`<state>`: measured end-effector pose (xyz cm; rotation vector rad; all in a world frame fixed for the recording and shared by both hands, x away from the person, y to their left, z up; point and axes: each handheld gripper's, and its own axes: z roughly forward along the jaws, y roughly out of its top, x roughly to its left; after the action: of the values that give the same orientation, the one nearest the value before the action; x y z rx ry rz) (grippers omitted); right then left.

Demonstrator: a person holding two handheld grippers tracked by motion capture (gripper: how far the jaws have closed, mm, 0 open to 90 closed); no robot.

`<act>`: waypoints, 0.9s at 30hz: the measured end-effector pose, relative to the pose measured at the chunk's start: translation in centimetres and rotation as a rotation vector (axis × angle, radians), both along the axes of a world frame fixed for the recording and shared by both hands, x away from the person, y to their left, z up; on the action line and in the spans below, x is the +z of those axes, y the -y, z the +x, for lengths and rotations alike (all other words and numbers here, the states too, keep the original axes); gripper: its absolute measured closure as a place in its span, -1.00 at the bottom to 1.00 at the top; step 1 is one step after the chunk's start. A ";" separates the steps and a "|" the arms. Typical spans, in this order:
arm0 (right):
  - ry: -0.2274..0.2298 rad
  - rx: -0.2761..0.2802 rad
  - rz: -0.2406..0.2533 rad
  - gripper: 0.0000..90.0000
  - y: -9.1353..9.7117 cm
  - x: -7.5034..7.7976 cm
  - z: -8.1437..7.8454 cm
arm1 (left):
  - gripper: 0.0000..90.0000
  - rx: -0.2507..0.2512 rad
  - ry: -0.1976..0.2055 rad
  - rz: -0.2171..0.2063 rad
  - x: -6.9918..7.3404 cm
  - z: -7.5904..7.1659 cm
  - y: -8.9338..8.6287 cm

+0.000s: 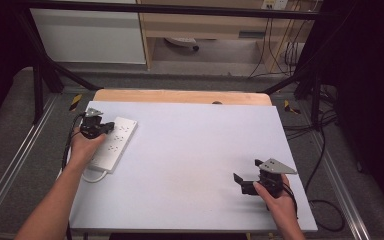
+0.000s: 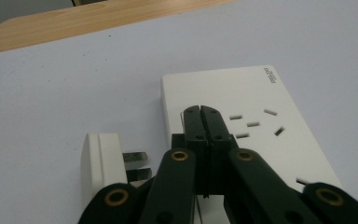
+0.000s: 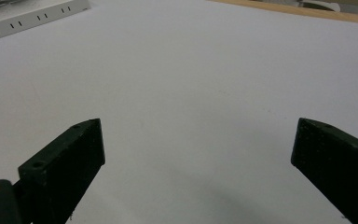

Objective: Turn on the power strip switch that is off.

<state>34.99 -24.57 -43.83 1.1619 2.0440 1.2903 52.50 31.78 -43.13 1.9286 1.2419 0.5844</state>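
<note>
**Two grippers, a power strip and a loose plug**

Nearest the person, the right gripper [image 1: 246, 184] sat low over the bare pale table [image 1: 190, 160] at its near right, its jaws spread wide with nothing between them. Farther off, on the left side, the left gripper [image 1: 105, 128] rested above a white power strip [image 1: 114, 142], jaws pressed together and holding nothing (the left gripper view showed the two tips meeting over the strip's face). Just beside the strip lay a white plug [image 2: 101, 161], prongs pointing toward it. Beyond the table's pale sheet, a strip of wooden tabletop [image 1: 180, 96] showed at the far edge.
</note>
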 end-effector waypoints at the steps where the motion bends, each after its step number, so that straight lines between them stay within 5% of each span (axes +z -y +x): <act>1: 0.000 0.000 0.000 -0.93 0.0 0.0 0.0 | 1.00 0.000 0.000 -0.001 0.0 0.0 0.0; 27: 0.002 -0.001 0.000 -0.93 0.0 0.0 0.0 | 1.00 -0.024 0.008 0.014 -0.2 -0.2 0.1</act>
<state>35.01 -24.60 -43.80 1.1606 2.0420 1.2907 52.29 31.73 -43.30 1.9482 1.2113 0.5898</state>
